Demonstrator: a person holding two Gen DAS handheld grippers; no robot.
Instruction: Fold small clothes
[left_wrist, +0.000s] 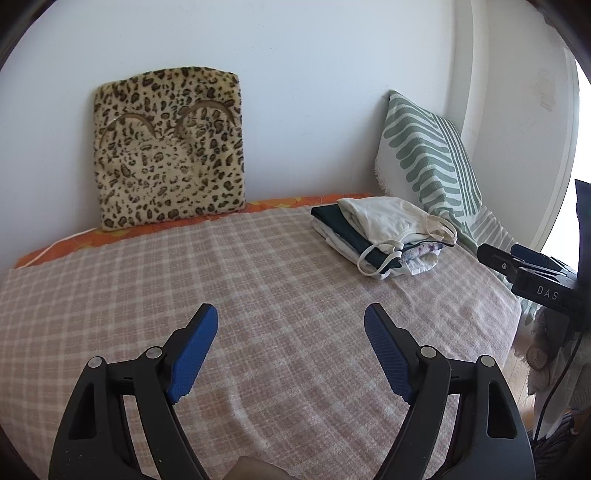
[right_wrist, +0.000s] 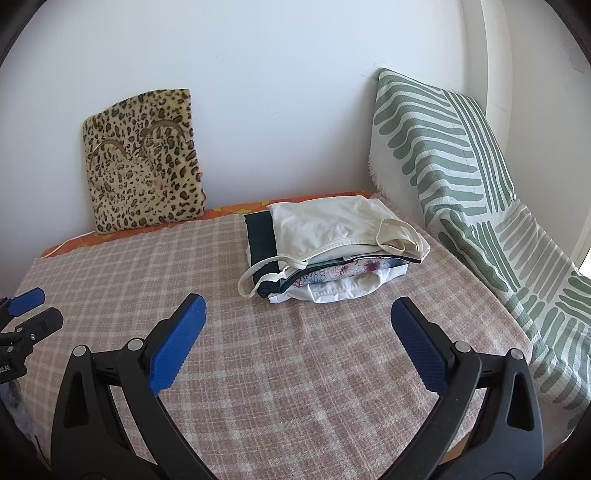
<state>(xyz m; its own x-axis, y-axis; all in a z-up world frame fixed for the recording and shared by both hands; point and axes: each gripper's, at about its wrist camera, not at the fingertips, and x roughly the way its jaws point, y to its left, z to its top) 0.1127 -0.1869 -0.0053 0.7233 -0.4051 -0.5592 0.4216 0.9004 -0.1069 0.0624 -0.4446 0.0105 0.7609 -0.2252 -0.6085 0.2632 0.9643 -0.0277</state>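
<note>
Small stack of folded clothes (right_wrist: 332, 247): cream strappy top uppermost, then dark green, floral and white layers. It lies on the pink-and-white checked blanket (right_wrist: 258, 369) covering the bed, near the green-striped white cushion (right_wrist: 443, 147). Right gripper (right_wrist: 297, 354) fingers spread wide, stack just beyond them. Left gripper (left_wrist: 290, 350) also wide, holding nothing, stack ahead to its right.
</note>
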